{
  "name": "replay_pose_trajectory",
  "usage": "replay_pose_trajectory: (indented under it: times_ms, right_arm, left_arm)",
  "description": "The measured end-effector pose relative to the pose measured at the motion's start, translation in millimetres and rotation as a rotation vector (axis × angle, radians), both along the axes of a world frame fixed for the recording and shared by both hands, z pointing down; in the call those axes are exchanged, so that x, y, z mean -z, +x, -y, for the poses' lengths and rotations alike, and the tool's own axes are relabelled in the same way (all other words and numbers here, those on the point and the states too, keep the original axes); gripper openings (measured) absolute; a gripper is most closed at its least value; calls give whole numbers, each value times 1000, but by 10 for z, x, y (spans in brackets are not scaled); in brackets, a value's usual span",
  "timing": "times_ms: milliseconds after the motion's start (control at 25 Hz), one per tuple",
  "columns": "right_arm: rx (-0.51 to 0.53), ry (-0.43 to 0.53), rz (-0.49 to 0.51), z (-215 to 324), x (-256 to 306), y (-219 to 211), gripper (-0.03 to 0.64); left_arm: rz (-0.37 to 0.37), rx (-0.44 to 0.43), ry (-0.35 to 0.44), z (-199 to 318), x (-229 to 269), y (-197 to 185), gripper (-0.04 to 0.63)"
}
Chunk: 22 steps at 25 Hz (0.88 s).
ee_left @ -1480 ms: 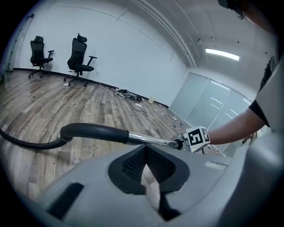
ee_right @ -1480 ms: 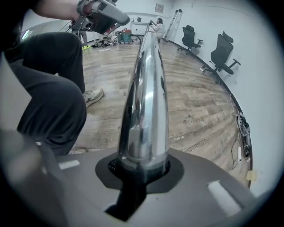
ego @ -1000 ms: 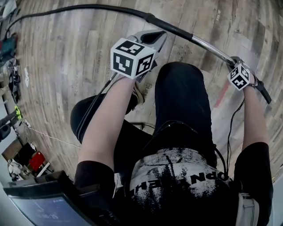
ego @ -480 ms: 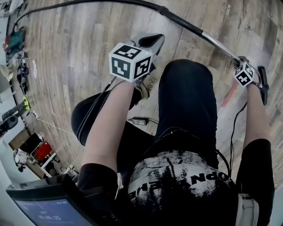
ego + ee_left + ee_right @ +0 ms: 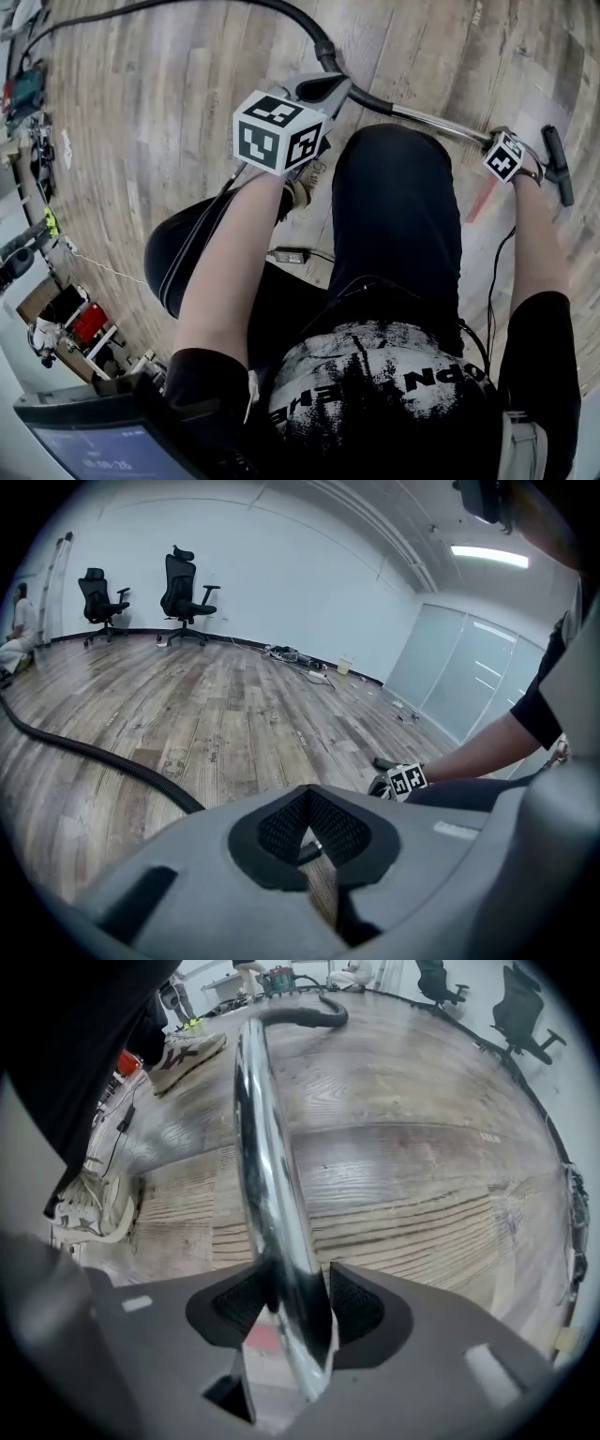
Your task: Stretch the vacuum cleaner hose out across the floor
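Vacuum cleaner hose (image 5: 309, 28) arcs toward the upper left, its far end indistinct.

Head view downward, gripper views low, sharing floor (image 5: 141, 112)

Right gripper (image 5: 300, 1303), jaws just been opening and now apart, with a chrome wand tube (image 5: 267, 1176) between them, running up to the black hose (image 5: 305, 1012) on the wood-plank floor (image 5: 422, 1147); sneaker (image 5: 183, 1054) at left, office chairs (image 5: 525, 1021) top right.
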State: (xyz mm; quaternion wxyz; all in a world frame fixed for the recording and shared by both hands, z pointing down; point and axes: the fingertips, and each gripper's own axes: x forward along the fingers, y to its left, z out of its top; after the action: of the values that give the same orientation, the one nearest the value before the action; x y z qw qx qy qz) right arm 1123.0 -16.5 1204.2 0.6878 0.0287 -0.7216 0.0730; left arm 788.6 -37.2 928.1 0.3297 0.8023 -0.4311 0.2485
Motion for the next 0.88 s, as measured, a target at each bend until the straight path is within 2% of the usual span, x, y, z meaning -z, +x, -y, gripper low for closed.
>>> replay_pose_trajectory:
  times_ms: [160, 360, 440, 520, 720, 880]
  right_arm:
    - [-1, 2, -6, -67, 18, 104, 207]
    - [-2, -14, -2, -84, 113, 126, 169]
    - [-41, -37, 22, -116, 154, 53, 117]
    - [-40, -8, 56, -31, 265, -73, 51]
    - [-64, -14, 81, 104, 385, -363, 8]
    - [-137, -84, 64, -31, 383, -420, 6]
  left_arm:
    - [9, -1, -1, -5, -68, 31, 2]
    - [-9, 9, -5, 10, -115, 62, 2]
    - [-12, 6, -2, 20, -102, 68, 2]
    - [-22, 4, 5, 46, -84, 95, 2]
    - [-9, -9, 15, 84, -49, 10, 2]
    - [-20, -33, 17, 102, -24, -55, 2]
